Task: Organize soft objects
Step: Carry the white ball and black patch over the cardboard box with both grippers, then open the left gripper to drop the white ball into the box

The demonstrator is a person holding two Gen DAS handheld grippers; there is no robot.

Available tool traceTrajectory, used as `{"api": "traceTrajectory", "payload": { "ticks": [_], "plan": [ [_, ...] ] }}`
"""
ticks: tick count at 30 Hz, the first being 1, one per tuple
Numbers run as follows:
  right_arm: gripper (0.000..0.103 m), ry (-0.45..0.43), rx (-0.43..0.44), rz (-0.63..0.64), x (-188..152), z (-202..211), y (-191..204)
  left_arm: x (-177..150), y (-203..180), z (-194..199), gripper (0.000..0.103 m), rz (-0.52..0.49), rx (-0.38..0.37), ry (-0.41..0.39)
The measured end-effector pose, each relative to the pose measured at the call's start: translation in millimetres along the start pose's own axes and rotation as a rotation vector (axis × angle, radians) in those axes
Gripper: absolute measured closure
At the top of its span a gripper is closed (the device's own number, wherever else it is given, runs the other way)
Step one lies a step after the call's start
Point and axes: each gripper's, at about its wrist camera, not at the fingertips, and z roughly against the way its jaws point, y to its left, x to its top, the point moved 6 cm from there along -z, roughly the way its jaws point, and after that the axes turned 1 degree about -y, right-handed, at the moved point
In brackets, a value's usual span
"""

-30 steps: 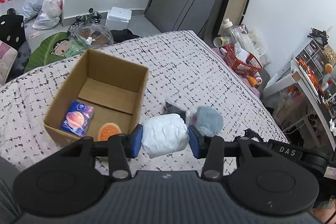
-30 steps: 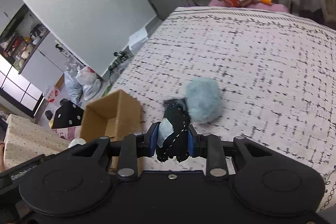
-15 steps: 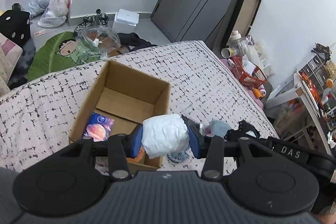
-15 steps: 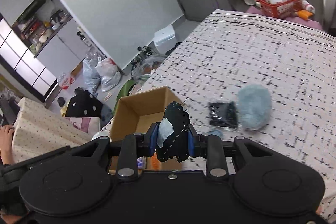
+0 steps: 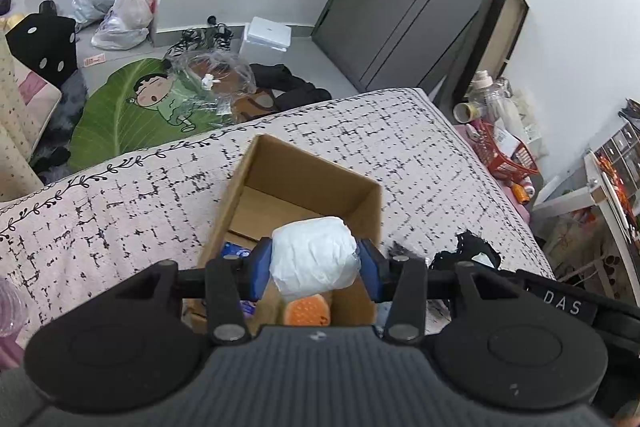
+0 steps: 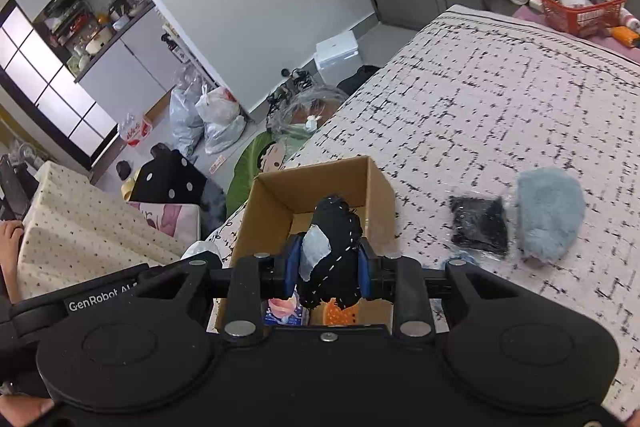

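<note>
My left gripper [image 5: 314, 265] is shut on a white soft bundle [image 5: 314, 257] and holds it above the near end of an open cardboard box [image 5: 304, 163] on the bed. My right gripper [image 6: 329, 267] is shut on a black stitched soft toy [image 6: 334, 247] above the same box [image 6: 276, 199]. An orange round piece [image 5: 307, 310] and a blue packet [image 5: 234, 251] lie in the box. A fluffy blue-grey object [image 6: 548, 215] and a black bagged item [image 6: 478, 223] lie on the bed right of the box.
The bed has a pink black-checked cover [image 5: 120, 203]. A red basket [image 6: 576, 7] and bottles stand beyond the bed's far right edge. Plastic bags [image 5: 120, 11], a green leaf mat [image 5: 132, 115] and a white box [image 5: 266, 35] are on the floor.
Both grippers have moved left and over the box, each still holding its object. The box now sits directly under both sets of fingers; the fluffy object has slid off to the right.
</note>
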Motion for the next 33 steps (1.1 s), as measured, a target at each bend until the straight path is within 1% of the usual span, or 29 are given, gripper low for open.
{"api": "traceTrajectory", "payload": {
  "ticks": [3,7,9,11,18,29,31,33],
  "plan": [
    [0.074,0.014,0.008,0.018,2,-13,4,5,7,-8,0.058,0.006,0.011,0.007],
    [0.074,0.013,0.042,0.048,-2,-26,4,7,13,-22,0.058,0.005,0.021,0.027],
    [0.074,0.019,0.04,0.039,-2,-34,2,5,13,-30,0.058,-0.024,0.043,0.038],
    [0.074,0.02,0.033,0.042,-1,-40,0,4,13,-38,0.058,-0.037,0.043,0.044],
    [0.074,0.055,0.044,0.025,2,-52,-2,-1,18,-72,0.058,-0.003,0.052,0.112],
    [0.074,0.082,0.038,-0.03,5,-70,-14,-7,13,-110,0.058,0.037,0.04,0.173],
    [0.074,0.09,0.032,-0.044,6,-73,-18,-8,15,-114,0.053,0.056,0.051,0.186],
    [0.074,0.097,0.026,-0.063,6,-77,-22,-8,18,-116,0.051,0.073,0.071,0.194]
  ]
}}
